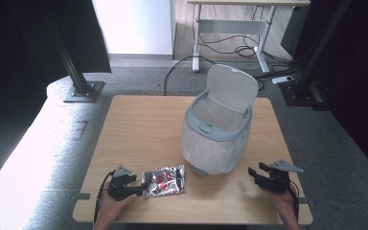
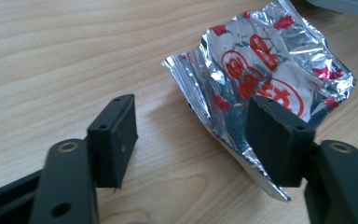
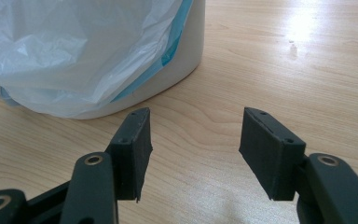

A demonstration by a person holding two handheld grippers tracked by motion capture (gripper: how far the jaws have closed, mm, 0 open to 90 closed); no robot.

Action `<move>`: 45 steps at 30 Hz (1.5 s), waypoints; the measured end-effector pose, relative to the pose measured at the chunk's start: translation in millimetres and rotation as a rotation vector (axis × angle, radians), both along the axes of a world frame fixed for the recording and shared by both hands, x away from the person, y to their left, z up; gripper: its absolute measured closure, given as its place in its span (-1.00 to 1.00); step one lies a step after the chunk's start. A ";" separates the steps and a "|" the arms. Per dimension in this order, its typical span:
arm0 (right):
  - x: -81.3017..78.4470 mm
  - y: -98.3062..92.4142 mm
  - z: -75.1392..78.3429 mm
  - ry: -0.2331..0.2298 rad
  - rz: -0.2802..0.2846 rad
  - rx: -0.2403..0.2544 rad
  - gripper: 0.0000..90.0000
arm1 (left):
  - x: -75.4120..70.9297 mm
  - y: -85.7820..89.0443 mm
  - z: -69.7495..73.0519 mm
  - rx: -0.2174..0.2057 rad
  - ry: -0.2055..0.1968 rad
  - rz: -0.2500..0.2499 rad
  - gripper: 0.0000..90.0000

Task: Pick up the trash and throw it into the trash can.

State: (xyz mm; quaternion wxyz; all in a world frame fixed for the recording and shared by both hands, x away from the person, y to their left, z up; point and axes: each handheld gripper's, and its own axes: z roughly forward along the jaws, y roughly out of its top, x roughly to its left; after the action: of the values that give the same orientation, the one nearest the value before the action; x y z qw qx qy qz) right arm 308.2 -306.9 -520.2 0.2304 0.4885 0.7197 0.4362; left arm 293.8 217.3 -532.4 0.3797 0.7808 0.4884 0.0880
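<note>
Grey carpeted floor (image 1: 139,81) and a second desk (image 1: 230,19) beyond; in front, a pale wooden counter (image 1: 139,124) bearing the whole arrangement.

Foil packet (image 1: 164,180): silver with red print, crumpled, lying flat near the front edge, just left of the bin's base and within reach of the left hand.

Lidded bin (image 1: 215,134): grey, lined with a white plastic bag (image 3: 51,51) folded over the rim, lid (image 1: 231,87) tipped up and back (mouth exposed, presumably to receive the packet).

Left hand-held gripper (image 1: 141,187): held low and level at the packet's left edge, jaws apart; in the left gripper view (image 2: 193,140), one pad over the packet's near corner, the other over bare wood, so the foil edge between them but not pinched. Judged as lined up for a sideways pinch on a thin, slippery edge.

Right hand-held gripper (image 1: 255,174): resting low at the bin's right side, jaws apart and empty (image 3: 193,149), pointed toward the bin's base, perhaps ready to steady it.
</note>
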 end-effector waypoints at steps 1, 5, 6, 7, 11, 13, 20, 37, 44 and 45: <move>-0.2 -0.2 0.3 0.000 -0.002 0.000 -0.06 | -0.4 0.3 -0.4 -0.014 0.010 -0.005 -0.14; -0.4 -1.0 0.6 -0.001 -0.006 0.000 -0.06 | -1.0 -0.7 -1.2 -0.027 0.024 -0.013 -0.07; -0.5 -1.1 0.5 0.000 -0.007 0.001 -0.06 | -1.0 -0.7 -1.2 -0.027 0.024 -0.013 -0.06; -0.5 -1.1 0.3 -0.001 -0.009 0.001 -0.05 | -1.2 -2.2 -1.9 -0.024 0.030 -0.020 -0.05; -0.3 -1.1 -0.2 0.000 -0.010 -0.001 -0.05 | -1.2 -5.1 -2.7 -0.025 0.034 -0.022 0.04; -0.3 -0.8 -0.3 0.000 -0.011 -0.002 -0.05 | -1.2 -7.1 -3.6 -0.021 0.037 -0.025 0.10; -0.4 -1.0 -0.5 0.000 -0.012 -0.005 -0.05 | -1.7 -10.9 -5.4 0.021 0.029 -0.027 0.48; -0.3 -4.7 -0.5 0.002 -0.029 -0.003 -0.04 | -1.9 -7.6 1.1 -0.005 -0.004 -0.029 1.00; 0.7 -4.9 -2.1 0.007 -0.030 -0.003 -0.04 | 0.0 7.1 13.0 -0.091 -0.031 0.000 1.00; 0.7 -4.7 -2.9 0.011 -0.030 -0.005 -0.04 | 0.0 10.0 16.8 -0.108 -0.043 0.005 1.00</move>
State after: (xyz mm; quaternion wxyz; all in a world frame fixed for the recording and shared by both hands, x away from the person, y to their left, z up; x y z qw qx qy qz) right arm 308.9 -311.5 -523.1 0.2342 0.5009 0.7148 0.4282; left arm 293.9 227.3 -515.7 0.4314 0.7558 0.4861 0.0791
